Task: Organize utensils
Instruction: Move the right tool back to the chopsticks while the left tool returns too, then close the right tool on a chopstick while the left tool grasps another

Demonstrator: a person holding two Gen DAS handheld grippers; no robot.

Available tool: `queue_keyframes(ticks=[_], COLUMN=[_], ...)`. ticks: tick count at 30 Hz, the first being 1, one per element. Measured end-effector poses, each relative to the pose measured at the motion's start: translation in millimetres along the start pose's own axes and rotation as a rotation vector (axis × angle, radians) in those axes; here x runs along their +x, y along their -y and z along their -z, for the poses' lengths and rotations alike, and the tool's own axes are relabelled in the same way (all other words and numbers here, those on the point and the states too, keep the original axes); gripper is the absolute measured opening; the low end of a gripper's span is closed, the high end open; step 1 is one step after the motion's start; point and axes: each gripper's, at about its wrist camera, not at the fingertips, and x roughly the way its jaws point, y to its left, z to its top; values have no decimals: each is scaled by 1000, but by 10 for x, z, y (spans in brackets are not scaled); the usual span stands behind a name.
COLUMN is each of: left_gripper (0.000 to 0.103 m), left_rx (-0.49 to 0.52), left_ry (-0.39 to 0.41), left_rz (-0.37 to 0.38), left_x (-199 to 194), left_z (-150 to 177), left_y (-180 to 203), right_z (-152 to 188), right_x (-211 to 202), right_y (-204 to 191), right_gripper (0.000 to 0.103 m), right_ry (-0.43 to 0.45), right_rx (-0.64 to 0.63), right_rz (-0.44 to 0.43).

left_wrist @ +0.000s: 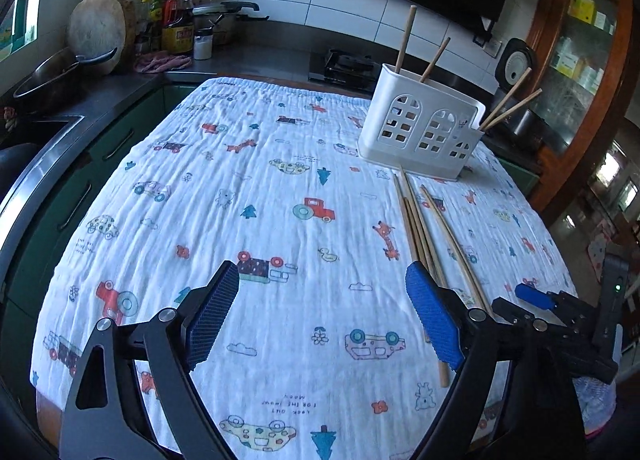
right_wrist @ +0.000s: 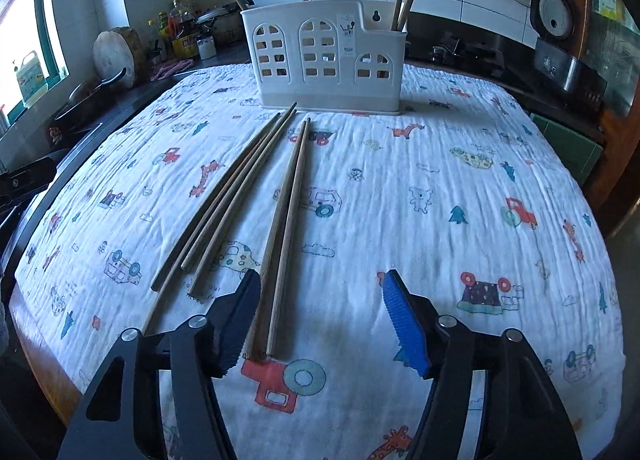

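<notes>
Chopsticks are the business here, and the sorting is partway along: four already stand in the white holder (right_wrist: 326, 56), while the rest lie on the printed cloth (right_wrist: 440, 188) in front of it. The step in hand looks like picking up another loose one to drop into the holder.

Starting from the left, the left gripper (left_wrist: 322, 314) hangs over bare cloth, its blue pads spread wide with nothing between them. From its own camera the holder (left_wrist: 420, 128) sits up at about one o'clock, and the loose sticks (left_wrist: 420, 232) run down past its right pad at about three o'clock; whether they touch that pad I cannot tell.

Further right lies a fan of four chopsticks (right_wrist: 224, 204), at about eleven o'clock from the right gripper (right_wrist: 320, 316) and outside its left pad. Then comes the nearer pair of chopsticks (right_wrist: 286, 228), lying side by side, thin tips toward the holder at twelve o'clock. Their thick ends rest just inside the right gripper's left pad, while the right pad stands well apart from them. That gripper is wide open too, gripping nothing.

My guess is the next move calls for shifting the right gripper slightly leftward to centre it on the pair, lowering to the cloth, and closing gently so the sticks do not roll or snag the fabric.
</notes>
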Motion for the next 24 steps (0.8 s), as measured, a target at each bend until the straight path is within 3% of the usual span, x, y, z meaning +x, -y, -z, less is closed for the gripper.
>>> queue_keyframes(ticks=[7, 19, 24], left_gripper=[85, 85, 85], left_rx=[-31, -57, -55], left_ry=[-14, -42, -46], left_rz=[-16, -22, -24], left_x=[32, 119, 128], left_z=[64, 129, 144], left_y=[-114, -185, -185], right_z=[-10, -60, -76], right_x=[103, 210, 217], right_y=[-52, -153, -167], right_gripper=[37, 25, 13], right_ry=[-29, -48, -45], right_rx=[-13, -66, -83], right_rz=[-6, 30, 45])
